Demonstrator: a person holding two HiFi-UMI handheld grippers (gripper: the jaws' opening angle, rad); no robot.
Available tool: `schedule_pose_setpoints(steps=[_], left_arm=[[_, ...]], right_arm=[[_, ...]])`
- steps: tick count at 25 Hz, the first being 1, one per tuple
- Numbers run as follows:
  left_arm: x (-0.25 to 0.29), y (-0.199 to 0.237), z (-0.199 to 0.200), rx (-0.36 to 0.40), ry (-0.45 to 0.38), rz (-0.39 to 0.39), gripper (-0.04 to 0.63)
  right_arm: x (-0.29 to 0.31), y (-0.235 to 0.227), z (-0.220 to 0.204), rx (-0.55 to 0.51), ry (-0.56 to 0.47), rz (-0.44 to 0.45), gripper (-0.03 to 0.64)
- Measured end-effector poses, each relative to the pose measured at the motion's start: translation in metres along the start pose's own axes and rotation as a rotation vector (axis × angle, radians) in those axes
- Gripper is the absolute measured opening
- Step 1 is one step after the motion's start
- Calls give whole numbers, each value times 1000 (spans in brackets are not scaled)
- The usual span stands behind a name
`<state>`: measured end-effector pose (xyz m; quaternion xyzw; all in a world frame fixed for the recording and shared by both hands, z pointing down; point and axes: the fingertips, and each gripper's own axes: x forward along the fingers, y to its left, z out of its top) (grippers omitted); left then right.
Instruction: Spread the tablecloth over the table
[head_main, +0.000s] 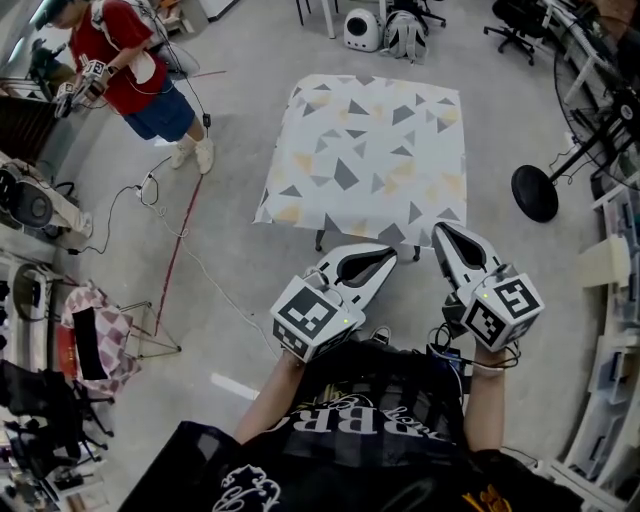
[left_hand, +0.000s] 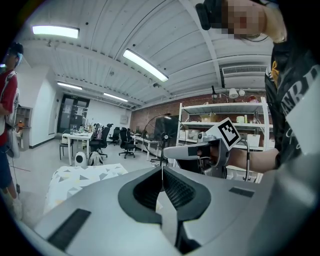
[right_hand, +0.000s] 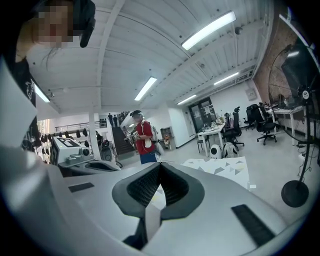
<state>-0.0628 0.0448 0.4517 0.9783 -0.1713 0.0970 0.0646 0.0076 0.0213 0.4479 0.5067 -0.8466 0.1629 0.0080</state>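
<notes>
Holding the left gripper and right gripper shut and empty, just short of the spread tablecloth.
White with grey and yellow triangles, it lies flat over the table, whose legs show below the near edge. Both pairs of jaws are pressed together on nothing, side by side, clear of the cloth. A person in a red shirt stands well off to the left.

A matt, soft cloth tablecloth hangs limp over the table's edges, above a smooth, faintly glossy hard floor. The left gripper and right gripper show smooth matt grey plastic shells, with black ribbed rubbery pads inside.
</notes>
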Motion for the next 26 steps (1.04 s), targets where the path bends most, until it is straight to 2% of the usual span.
schedule_pose_setpoints(steps=[3, 7, 26], left_arm=[[-1, 1, 0, -1, 0, 1, 21], [-1, 3, 0, -1, -2, -1, 21], [12, 6, 0, -4, 8, 0, 21]], right_arm=[[-2, 2, 3, 48, -28, 38, 14], [-3, -2, 1, 42, 7, -4, 14], [4, -8, -3, 62, 37, 16, 14]])
